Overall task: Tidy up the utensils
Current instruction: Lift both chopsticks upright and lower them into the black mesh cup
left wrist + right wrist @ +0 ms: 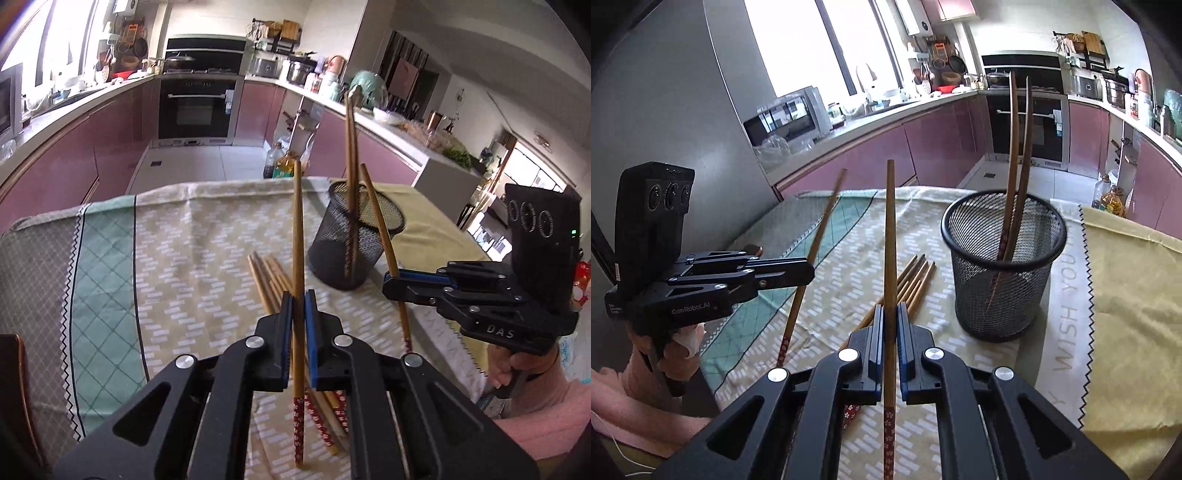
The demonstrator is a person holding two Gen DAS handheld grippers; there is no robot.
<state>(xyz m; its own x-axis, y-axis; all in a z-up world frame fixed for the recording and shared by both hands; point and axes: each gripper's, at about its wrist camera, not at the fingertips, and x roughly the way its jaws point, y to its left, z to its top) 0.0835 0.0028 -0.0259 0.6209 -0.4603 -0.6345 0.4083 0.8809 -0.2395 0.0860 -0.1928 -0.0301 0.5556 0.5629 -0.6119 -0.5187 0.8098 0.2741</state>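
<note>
left gripper (298,295): black two-finger tool with blue pads, jaws pinched tight on one long wooden chopstick with a red flowered end (297,236), held pretty much upright, red end down

right gripper (889,310): same kind of tool, clamped on its own wooden chopstick with a red flower-print end (889,258), also standing nearly straight up

holder: round black wire-mesh cup (1003,266) standing on the cloth, off to the right of both held sticks, with two darker wooden chopsticks (1015,147) already leaning inside

leftovers: a loose bundle of wooden chopsticks (912,286) lying flat on the cloth between the grippers and the mesh cup, not touching the cup

table: covered by a beige patterned cloth with a teal checked stripe (207,251), plus a plain yellow cloth (1130,295) under the far right side

hands: a hand with a pink sleeve (517,365) grips the right tool's handle
</note>
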